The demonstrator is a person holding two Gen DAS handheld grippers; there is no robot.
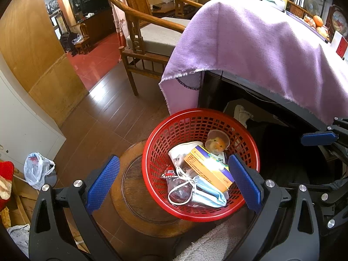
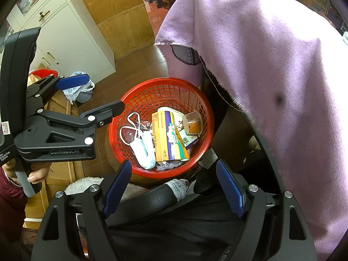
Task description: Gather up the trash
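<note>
Red mesh basket (image 1: 196, 214) on a round wooden stool, holding box (image 1: 208, 169), face mask (image 1: 209, 193), cup (image 1: 217, 142)

Indoor light, moderately bright, both views sharp at centre. Left wrist view: blown-out patch at top left, white sheen on wooden floor (image 1: 102, 91) below doorway, small hot glare spot on yellow box (image 1: 208, 167) inside red basket (image 1: 150, 174). Space under purple cloth (image 1: 256, 50) falls into deep shadow, detail lost. Right wrist view: dark blotch on purple cloth (image 2: 279, 99), lower foreground murky. Strong fisheye bending, black vignette in corners of both views; straight edges curve near rims.
</note>
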